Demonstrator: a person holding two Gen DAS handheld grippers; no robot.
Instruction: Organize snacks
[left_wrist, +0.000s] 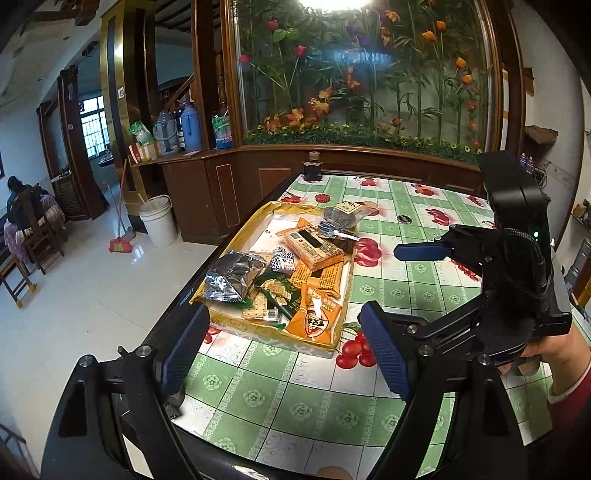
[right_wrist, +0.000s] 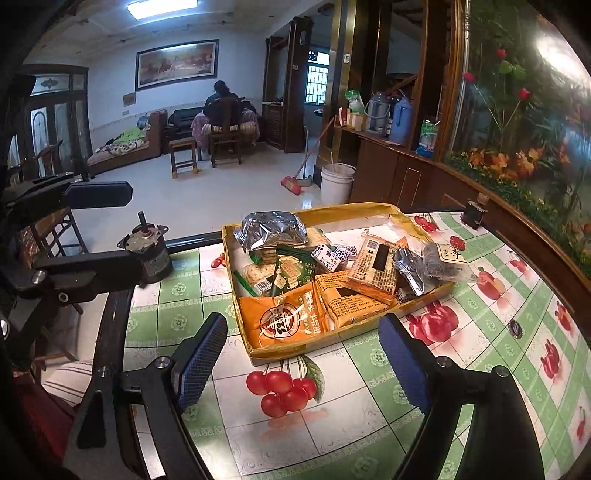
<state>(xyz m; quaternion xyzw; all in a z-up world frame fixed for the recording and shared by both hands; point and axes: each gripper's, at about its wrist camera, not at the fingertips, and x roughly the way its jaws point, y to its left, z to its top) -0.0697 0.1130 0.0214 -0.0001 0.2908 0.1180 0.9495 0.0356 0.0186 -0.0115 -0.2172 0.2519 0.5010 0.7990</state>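
A shallow yellow cardboard tray (left_wrist: 236, 325) (right_wrist: 306, 349) sits on the table and holds several snack packets: a silver foil bag (left_wrist: 234, 275) (right_wrist: 273, 227), orange packets (left_wrist: 314, 319) (right_wrist: 284, 319), green cracker packs (left_wrist: 275, 293) (right_wrist: 291, 271) and a tan wafer pack (left_wrist: 314, 249) (right_wrist: 376, 266). A dark clear bag (left_wrist: 341, 216) (right_wrist: 441, 264) hangs over the tray's far rim. My left gripper (left_wrist: 286, 350) is open and empty, just short of the tray's near edge. My right gripper (right_wrist: 312, 360) is open and empty, at the tray's near edge; it also shows in the left wrist view (left_wrist: 421, 253).
The table has a green checked cloth with cherries (right_wrist: 284, 387). A small dark bottle (left_wrist: 313, 170) (right_wrist: 474, 214) stands at the far edge. A small motor (right_wrist: 147, 254) sits at the left corner. Bottle caps (left_wrist: 325, 198) (right_wrist: 515, 328) lie on the cloth. A wooden cabinet stands behind.
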